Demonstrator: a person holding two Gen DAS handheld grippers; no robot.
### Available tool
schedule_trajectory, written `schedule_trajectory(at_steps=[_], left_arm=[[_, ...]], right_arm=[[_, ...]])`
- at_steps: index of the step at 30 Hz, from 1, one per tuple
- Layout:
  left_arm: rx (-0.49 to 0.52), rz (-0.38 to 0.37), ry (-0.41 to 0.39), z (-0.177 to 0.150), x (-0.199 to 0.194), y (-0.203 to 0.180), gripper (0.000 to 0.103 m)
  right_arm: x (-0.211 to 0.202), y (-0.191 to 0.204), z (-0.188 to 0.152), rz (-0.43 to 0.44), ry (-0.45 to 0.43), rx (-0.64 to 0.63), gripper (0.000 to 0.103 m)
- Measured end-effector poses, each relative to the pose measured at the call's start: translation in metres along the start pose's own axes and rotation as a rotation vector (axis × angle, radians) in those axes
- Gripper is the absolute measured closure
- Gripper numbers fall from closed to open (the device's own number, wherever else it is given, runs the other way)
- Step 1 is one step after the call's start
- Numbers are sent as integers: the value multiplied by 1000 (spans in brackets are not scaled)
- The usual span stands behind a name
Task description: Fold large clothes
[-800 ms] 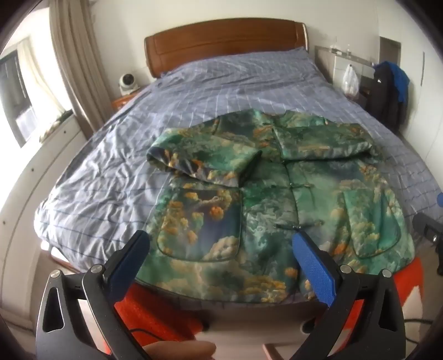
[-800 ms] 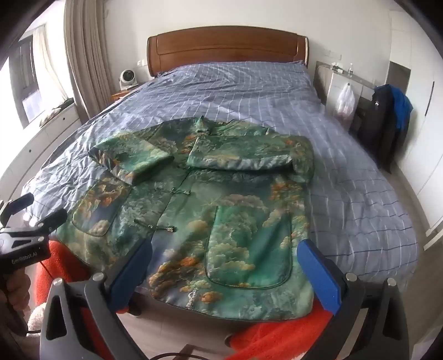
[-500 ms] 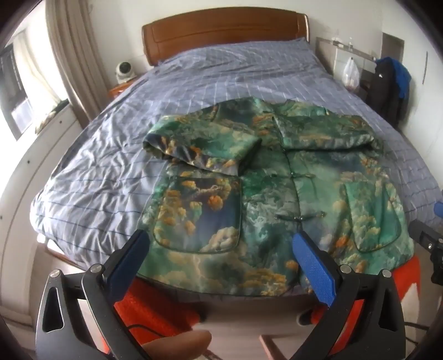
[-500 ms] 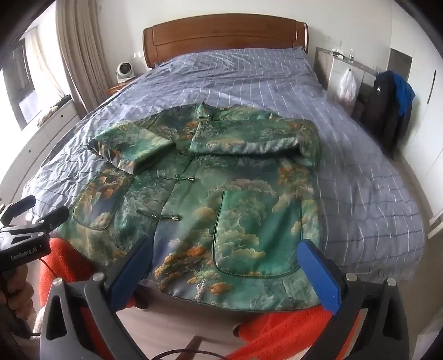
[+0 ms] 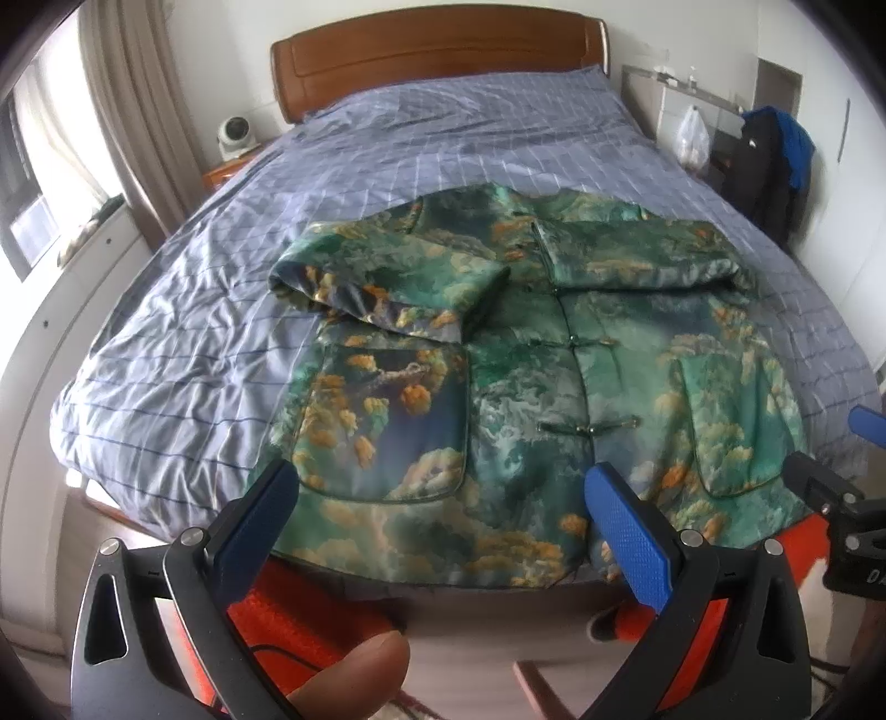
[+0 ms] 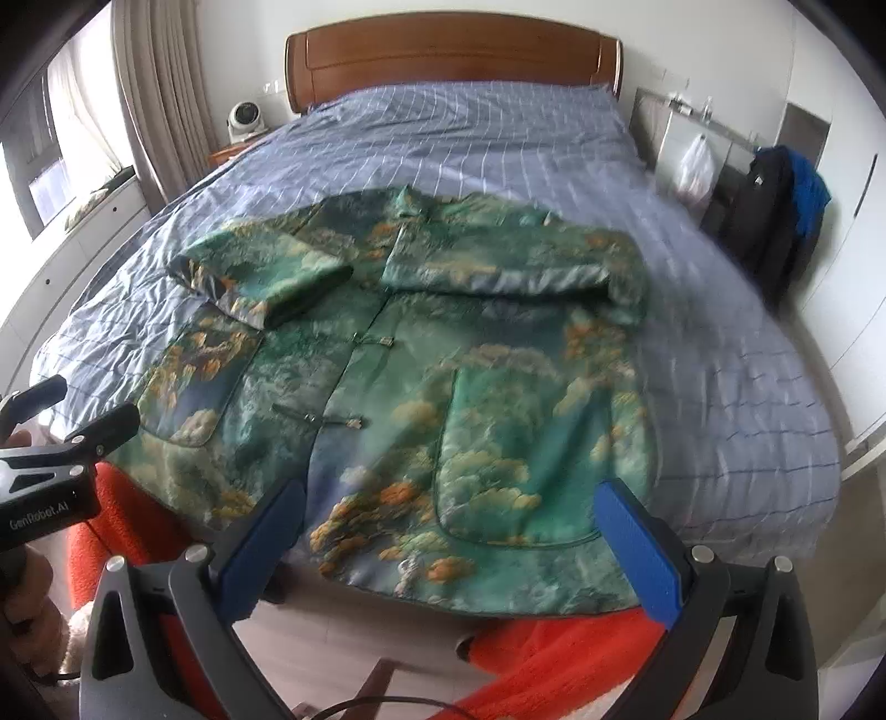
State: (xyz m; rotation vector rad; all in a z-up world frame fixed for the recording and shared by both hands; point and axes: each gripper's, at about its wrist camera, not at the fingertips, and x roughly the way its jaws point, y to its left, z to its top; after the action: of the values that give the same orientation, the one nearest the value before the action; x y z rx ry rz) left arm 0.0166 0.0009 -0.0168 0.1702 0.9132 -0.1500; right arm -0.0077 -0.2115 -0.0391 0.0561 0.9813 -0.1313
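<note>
Green printed jacket (image 5: 526,387) lies lengthwise on the bed (image 5: 221,343), hem at the foot edge just ahead of both grippers' spread, empty fingers (image 5: 628,531).

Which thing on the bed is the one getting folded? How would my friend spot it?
Find the wooden-headboard bed with the blue-grey checked cover. Near its foot lies a shiny green jacket printed with clouds and orange trees, sleeves folded across its chest. It is the only garment on the bed, closed with little knot buttons.
</note>
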Motion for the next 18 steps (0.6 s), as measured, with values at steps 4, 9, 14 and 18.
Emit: schedule_trajectory(at_steps=[4, 9, 14, 18], left_arm=[[-4, -8, 10, -1, 1, 1, 0], [-10, 4, 11, -1, 1, 3, 0], [-7, 15, -4, -2, -3, 3, 0], [1, 16, -4, -2, -5, 2, 0]], right_arm=[[3, 3, -2, 7, 2, 1, 0], [1, 3, -1, 4, -23, -7, 0], [-8, 1, -1, 57, -79, 3, 0], [-12, 2, 0, 54, -111, 3, 0]])
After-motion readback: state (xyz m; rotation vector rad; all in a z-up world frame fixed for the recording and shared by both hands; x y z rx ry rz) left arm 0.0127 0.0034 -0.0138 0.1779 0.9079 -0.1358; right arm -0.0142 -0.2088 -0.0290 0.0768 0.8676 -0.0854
